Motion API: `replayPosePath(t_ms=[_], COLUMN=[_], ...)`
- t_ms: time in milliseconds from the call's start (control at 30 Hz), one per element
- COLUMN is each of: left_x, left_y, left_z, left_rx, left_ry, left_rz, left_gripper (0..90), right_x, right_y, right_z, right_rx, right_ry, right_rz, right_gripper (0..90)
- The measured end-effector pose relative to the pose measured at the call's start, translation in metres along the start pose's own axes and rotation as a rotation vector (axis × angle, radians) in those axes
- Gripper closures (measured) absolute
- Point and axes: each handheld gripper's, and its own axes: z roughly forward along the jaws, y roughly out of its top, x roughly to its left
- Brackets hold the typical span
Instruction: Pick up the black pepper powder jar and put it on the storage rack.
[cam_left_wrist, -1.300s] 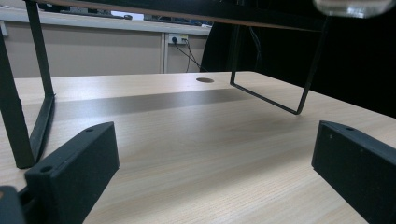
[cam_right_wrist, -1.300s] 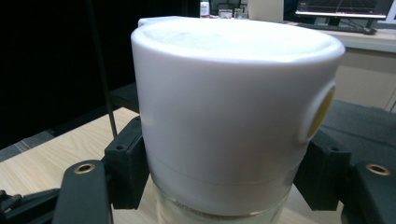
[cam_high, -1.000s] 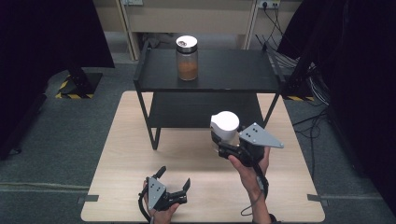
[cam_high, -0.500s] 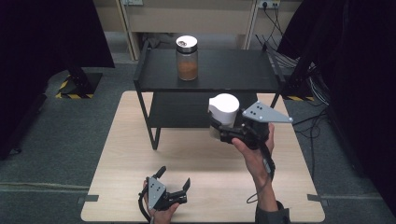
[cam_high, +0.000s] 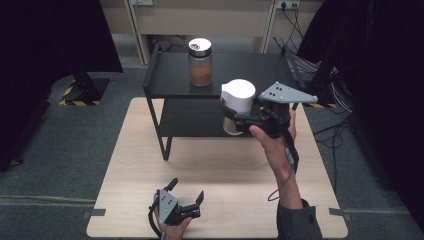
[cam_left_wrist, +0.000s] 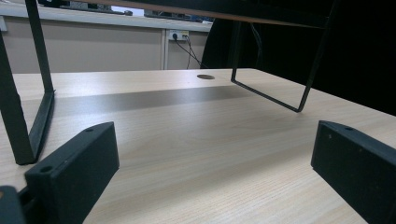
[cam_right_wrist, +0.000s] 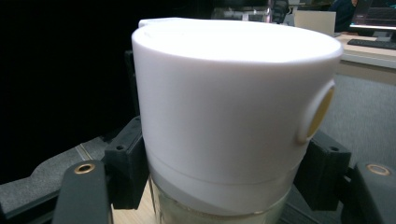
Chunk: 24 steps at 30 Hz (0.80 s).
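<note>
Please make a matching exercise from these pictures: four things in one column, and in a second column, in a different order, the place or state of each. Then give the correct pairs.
Things:
1. glass jar with brown powder
2. white-capped container
3. left gripper
4. right gripper

Places or states:
A. open, low over the wooden table
B. standing on the top of the black shelf
C. held up in the air in front of the shelf
D. shut on a container

Pairs: 1-B, 2-C, 3-A, 4-D
</note>
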Motion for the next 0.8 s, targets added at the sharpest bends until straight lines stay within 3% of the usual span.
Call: replayPosePath(t_ms=[500,800], left_x=[0.001,0.002], left_y=[0.001,0.001], left_z=[0.0,0.001], left_rx=[0.004,0.007], left_ry=[0.0,-0.003], left_rz=[-0.01,-0.013], left_gripper=[0.1,0.1], right_x=[-0.01,-0.018], right_y=[0.048,0.062], right_z=[0.015,0.031], right_rx=[0.0,-0.003], right_ry=[-0.013,-0.082], right_rz=[0.014,0.041], right_gripper=[30.8,30.8])
